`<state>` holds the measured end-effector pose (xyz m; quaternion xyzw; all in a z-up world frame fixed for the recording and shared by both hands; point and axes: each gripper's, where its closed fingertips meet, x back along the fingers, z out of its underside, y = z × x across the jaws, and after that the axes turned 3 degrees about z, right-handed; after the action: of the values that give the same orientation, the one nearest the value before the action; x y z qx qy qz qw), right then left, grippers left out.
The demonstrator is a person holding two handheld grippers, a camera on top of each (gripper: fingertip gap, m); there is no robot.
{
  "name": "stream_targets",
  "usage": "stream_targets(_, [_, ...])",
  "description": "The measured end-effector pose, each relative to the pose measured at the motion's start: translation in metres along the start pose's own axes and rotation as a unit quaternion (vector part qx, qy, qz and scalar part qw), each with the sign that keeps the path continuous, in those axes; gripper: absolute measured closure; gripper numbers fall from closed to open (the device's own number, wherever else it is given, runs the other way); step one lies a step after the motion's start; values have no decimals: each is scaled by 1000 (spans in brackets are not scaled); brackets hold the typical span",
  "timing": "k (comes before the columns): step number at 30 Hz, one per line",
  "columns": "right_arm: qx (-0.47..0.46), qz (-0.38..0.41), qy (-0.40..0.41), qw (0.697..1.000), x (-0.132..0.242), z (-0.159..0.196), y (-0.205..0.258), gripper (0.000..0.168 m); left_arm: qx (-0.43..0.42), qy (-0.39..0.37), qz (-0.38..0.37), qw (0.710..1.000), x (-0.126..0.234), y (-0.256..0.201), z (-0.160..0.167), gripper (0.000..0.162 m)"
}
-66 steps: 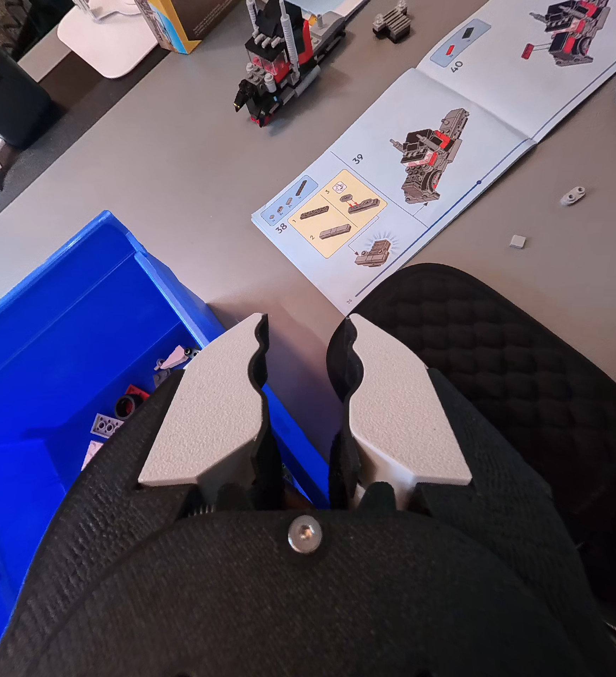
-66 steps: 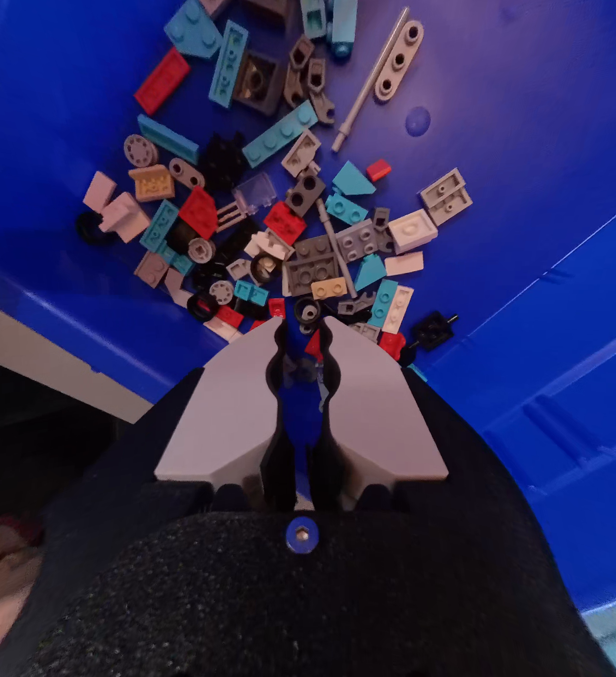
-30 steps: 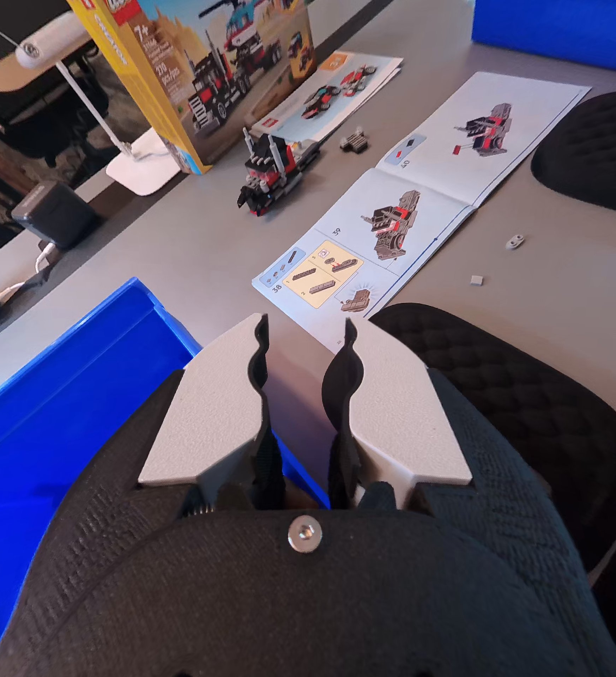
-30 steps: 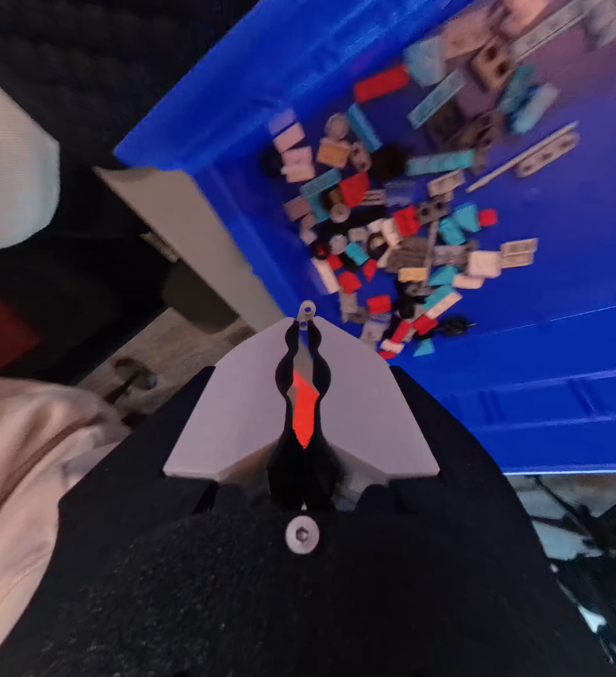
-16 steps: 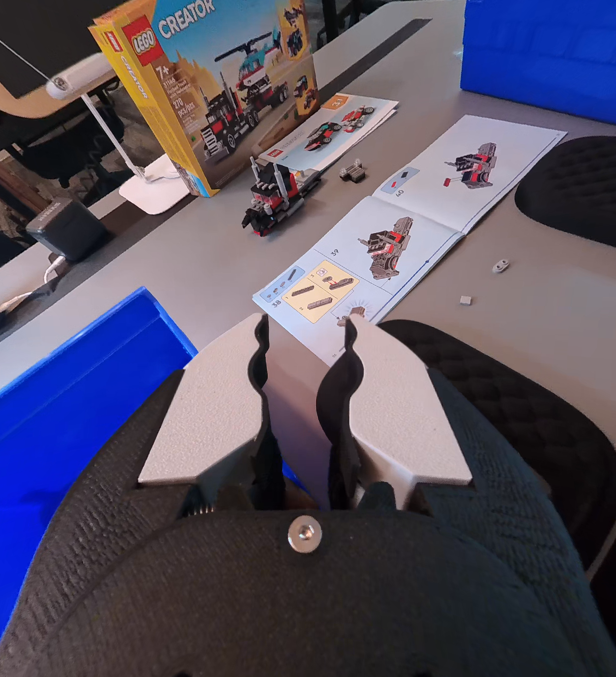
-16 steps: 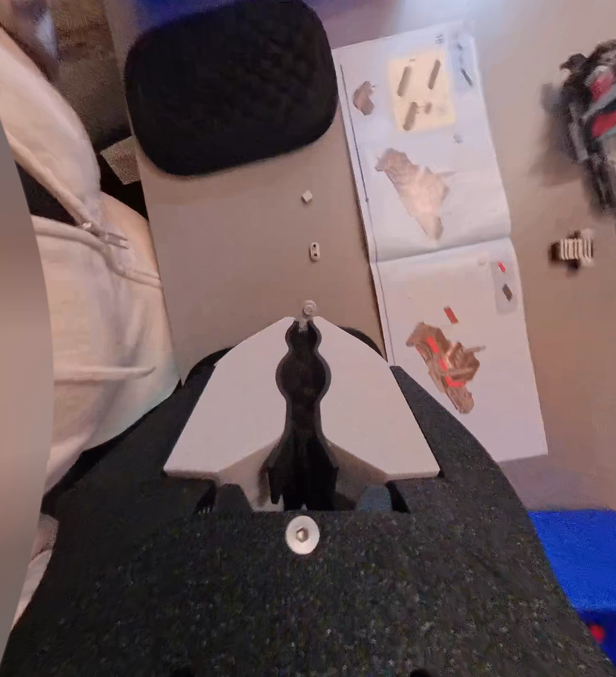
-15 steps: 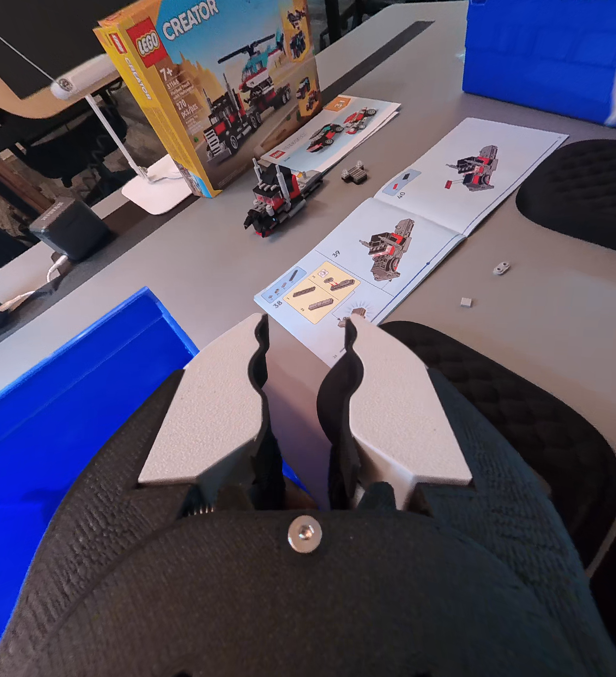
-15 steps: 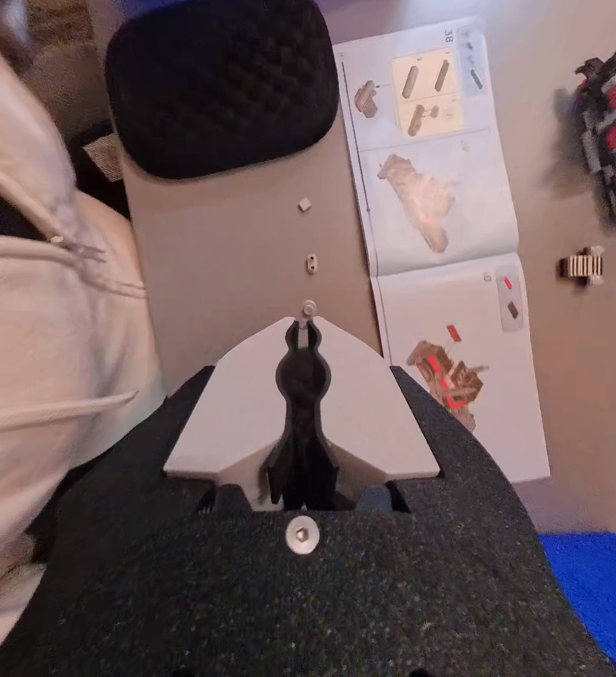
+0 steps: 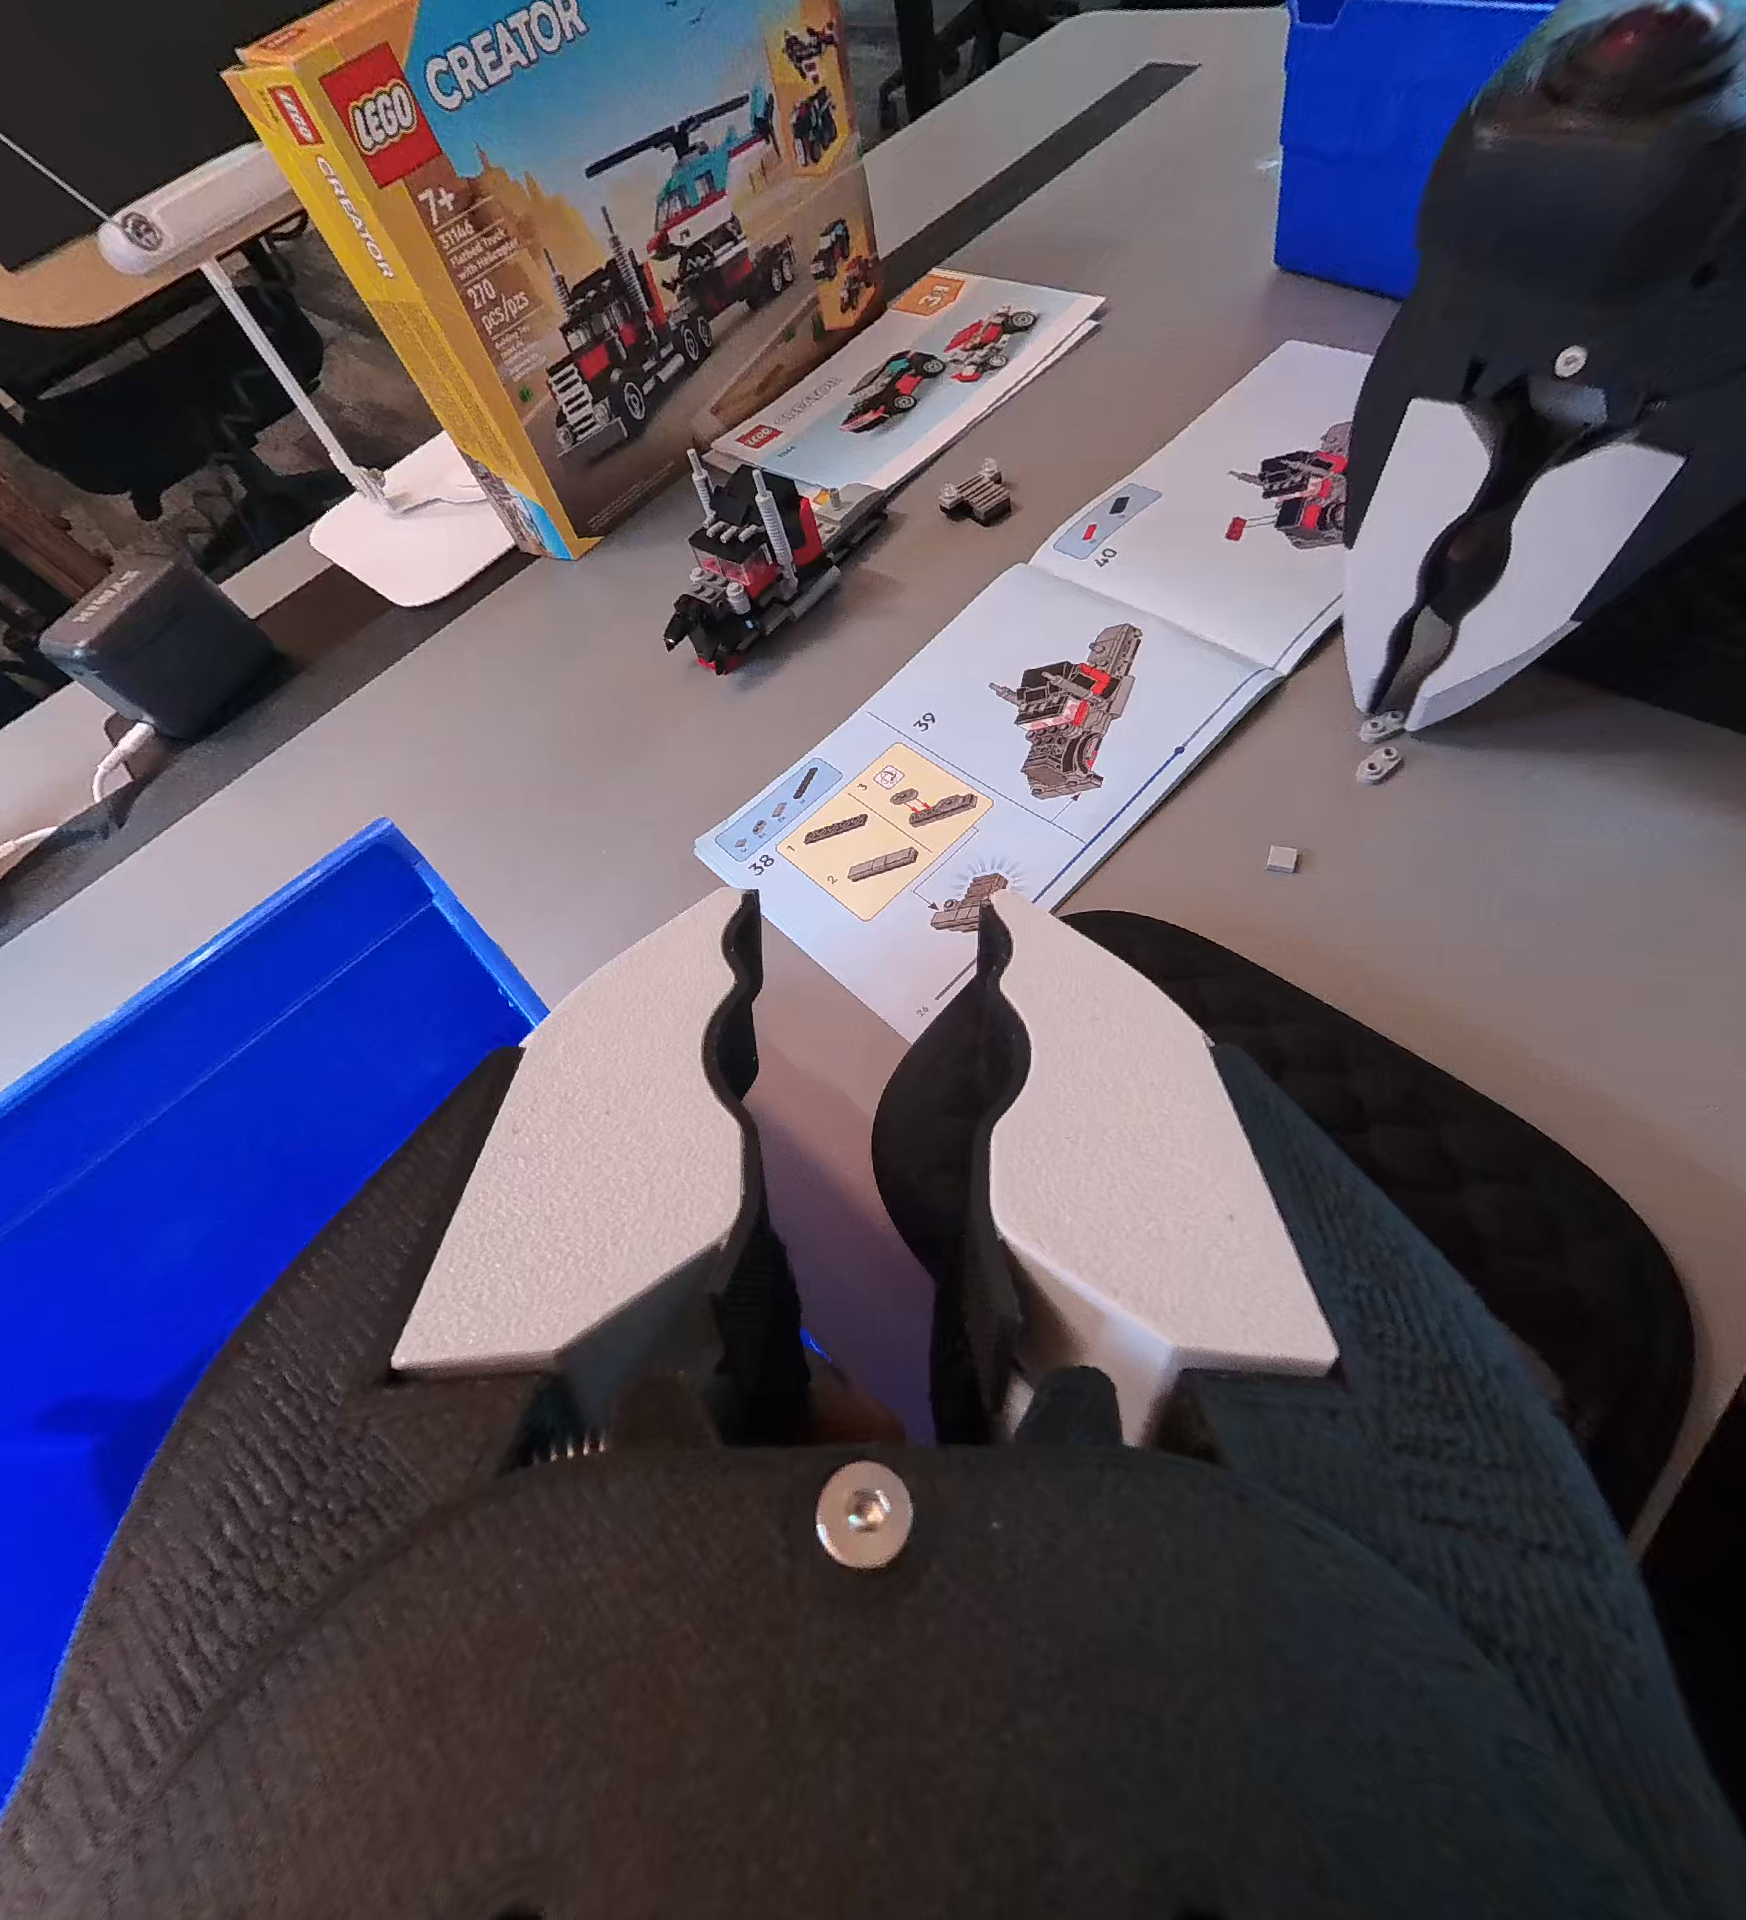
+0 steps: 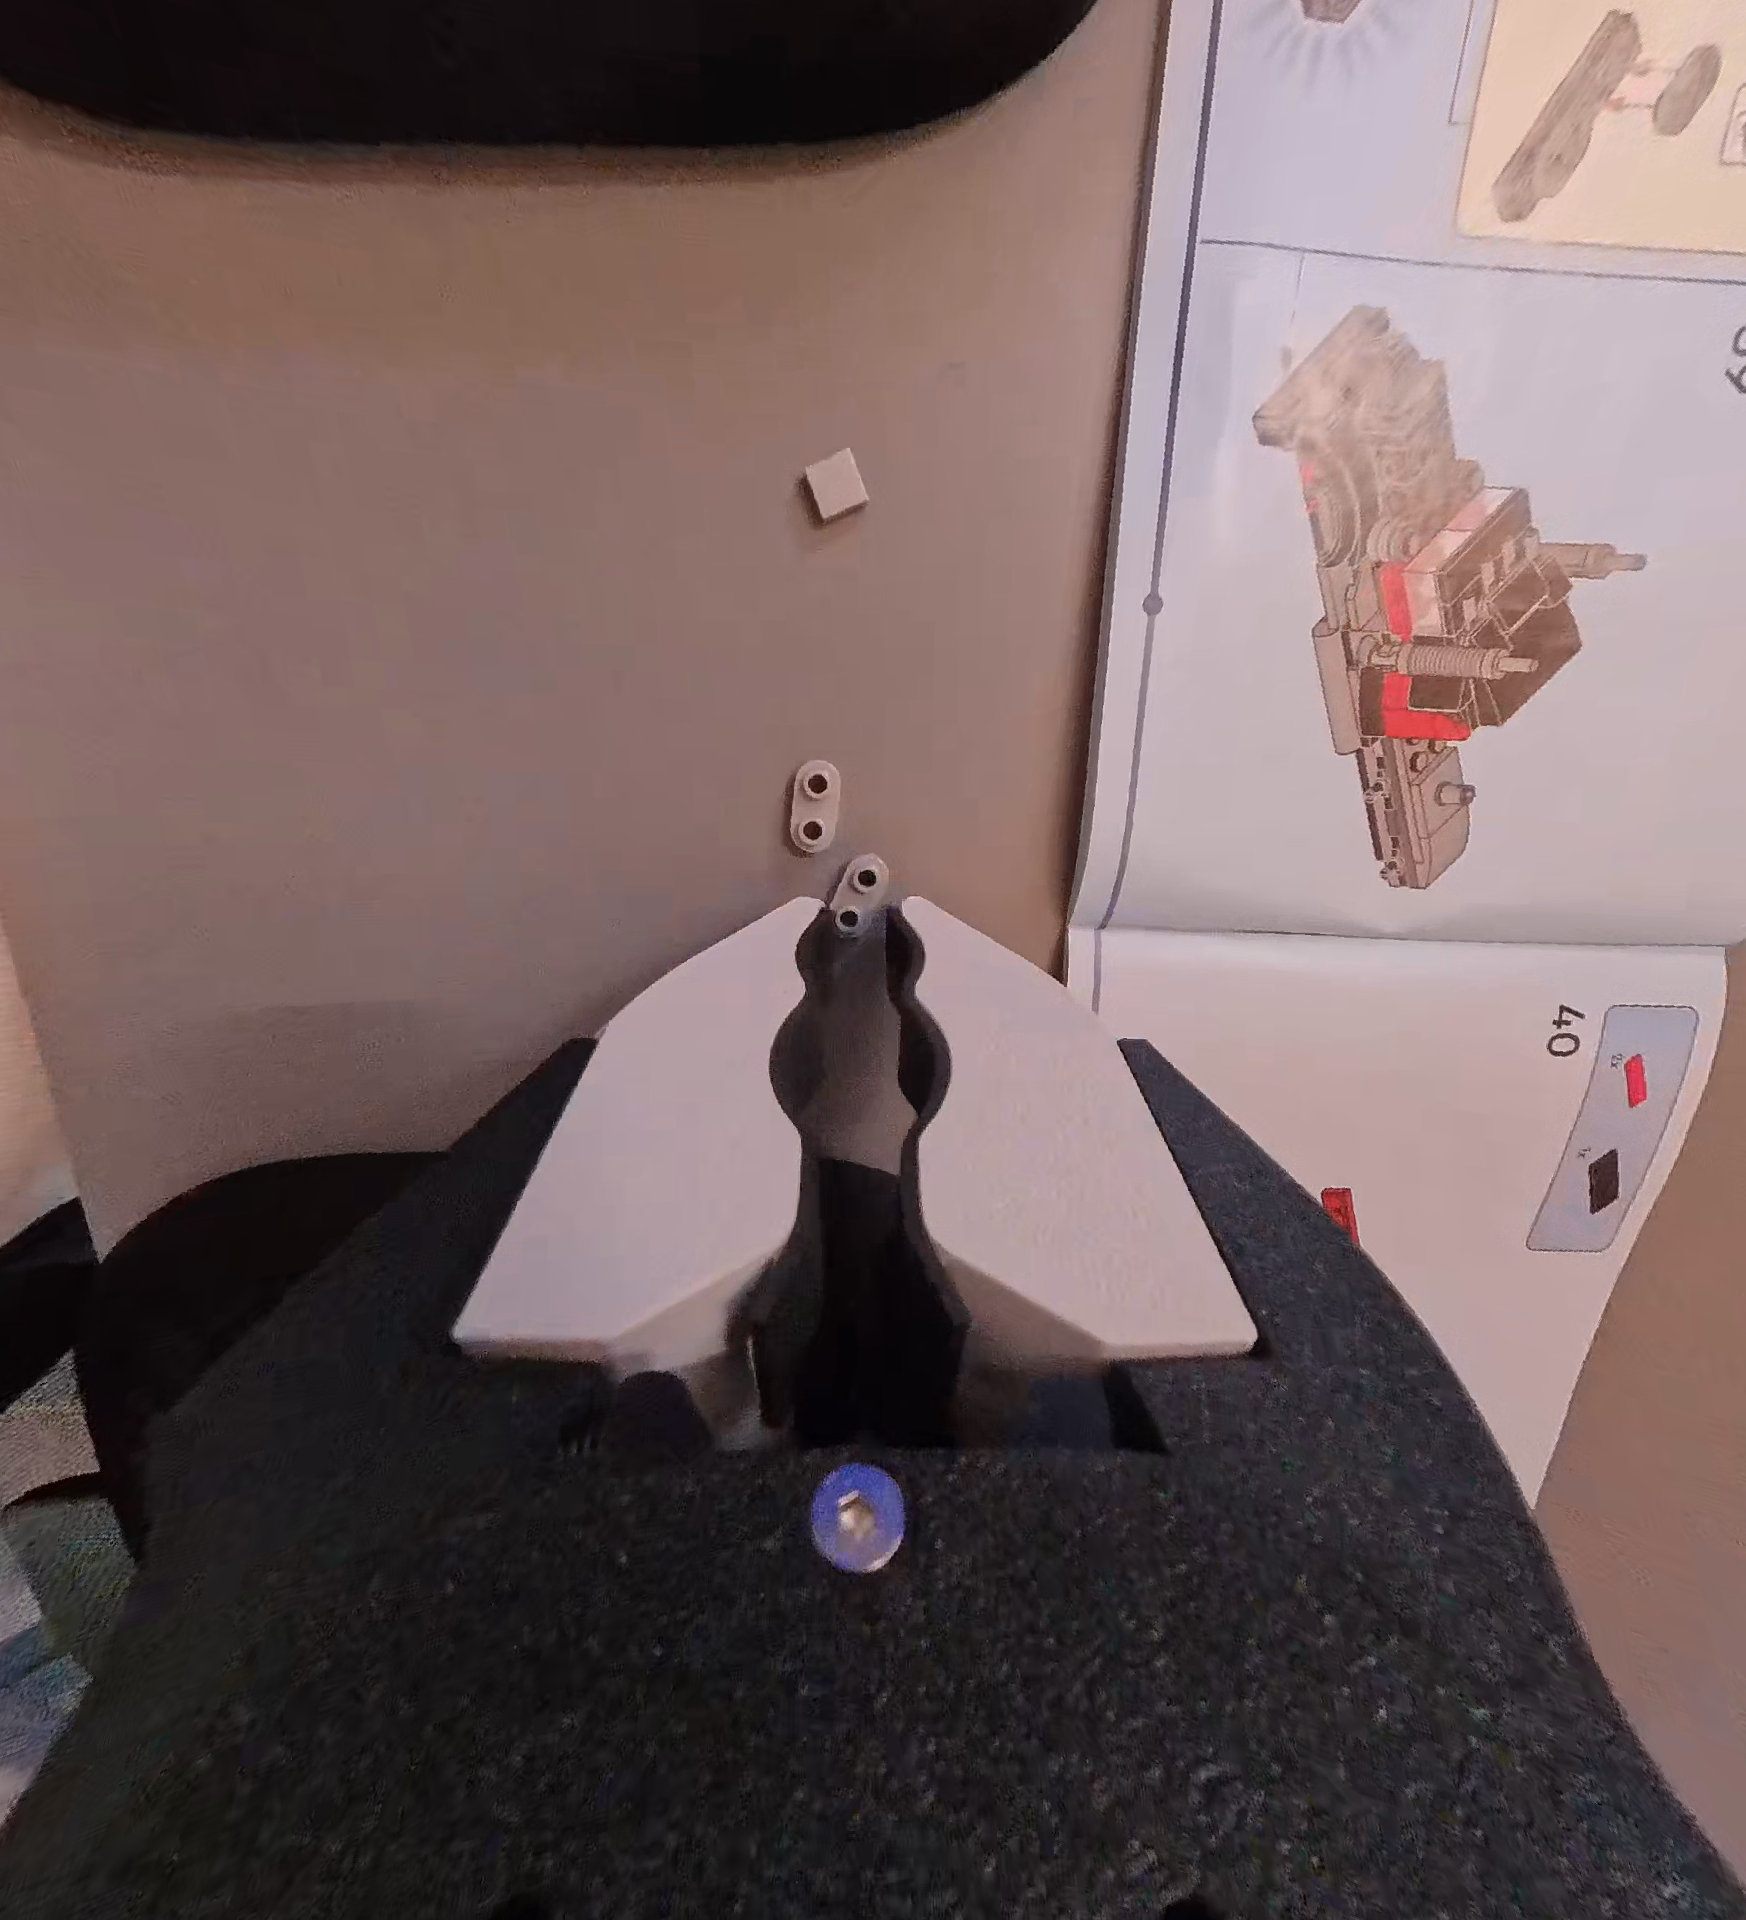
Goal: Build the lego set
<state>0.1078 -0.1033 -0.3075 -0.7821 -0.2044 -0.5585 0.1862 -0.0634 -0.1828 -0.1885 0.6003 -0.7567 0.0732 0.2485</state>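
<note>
The black-and-red brick truck cab (image 9: 755,566) stands partly built on the grey bench (image 9: 536,748), more steps seemingly remaining, while the right tongs (image 10: 861,906) pinch a small grey two-hole plate (image 10: 856,896) and the left tongs (image 9: 864,920) gape empty.

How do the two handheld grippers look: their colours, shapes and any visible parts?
Both the left gripper and the right gripper have a rough-textured black body with one silver screw. Their pale grey wedge-shaped fingers taper to tips, with wavy black inner edges. No cables show.
</note>
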Motion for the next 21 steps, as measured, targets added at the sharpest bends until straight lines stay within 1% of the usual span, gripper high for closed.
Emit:
stream_targets(5, [-11, 3, -14, 1000, 6, -2, -3, 154, -1, 6, 3, 1000, -1, -1, 1, 122])
stream_targets(10, [-43, 13, -64, 997, 25, -5, -6, 153, -1, 12, 3, 1000, -2, -1, 2, 122])
stream_targets(13, [-86, 34, -148, 985, 57, -12, -10, 153, -1, 17, 1, 1000, -2, -1, 3, 122])
stream_targets(16, [-139, 84, -228, 960, 100, -8, -23, 152, 0, 21, 3, 1000, -3, -1, 4, 122])
stream_targets(19, [-189, 133, -282, 931, 142, 8, -32, 152, 4, 24, 6, 1000, -4, -1, 4, 122])
stream_targets(21, [-217, 161, -294, 917, 163, 26, -35, 152, 6, 28, 6, 1000, -5, -1, 5, 122])
